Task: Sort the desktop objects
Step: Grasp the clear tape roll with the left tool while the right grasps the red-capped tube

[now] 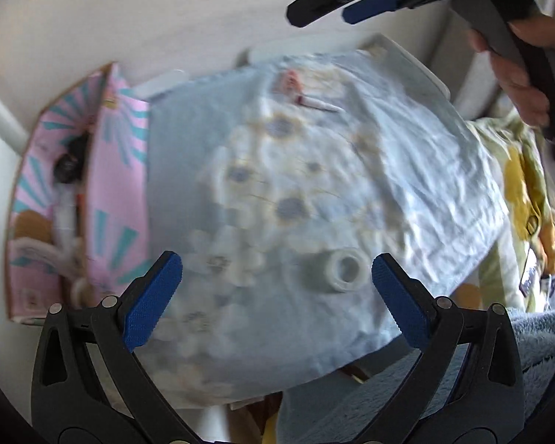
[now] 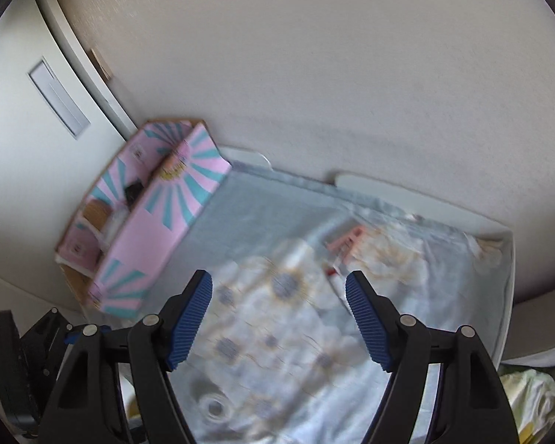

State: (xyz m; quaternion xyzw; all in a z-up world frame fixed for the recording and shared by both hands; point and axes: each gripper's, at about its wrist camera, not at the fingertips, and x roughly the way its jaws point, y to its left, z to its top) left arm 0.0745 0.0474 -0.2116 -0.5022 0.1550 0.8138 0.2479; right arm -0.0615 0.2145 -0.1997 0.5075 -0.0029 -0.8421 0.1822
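Observation:
A blue flowered cloth (image 1: 407, 170) (image 2: 277, 333) covers a white tabletop. My left gripper (image 1: 277, 288) hangs open over the cloth. A small grey-white roll (image 1: 336, 270) (image 2: 212, 407) lies on the cloth between its fingers, nearer the right one, and neither pad touches it. My right gripper (image 2: 279, 288) (image 1: 329, 7) is open and empty above the cloth. Just beyond its fingertips lie a pink clip (image 2: 346, 240) (image 1: 290, 81) and a thin red-and-white stick (image 2: 333, 273) (image 1: 320, 105). A pink box (image 1: 118, 185) (image 2: 159, 214) with teal rays stands at the cloth's left edge and holds small items.
A pale wall (image 2: 314, 74) rises right behind the table, whose white rim (image 2: 507, 296) shows on the right. A yellow-green cloth (image 1: 518, 185) and a blue fuzzy towel (image 1: 536, 340) lie to the right. A hand (image 1: 518, 74) holds the right gripper's handle.

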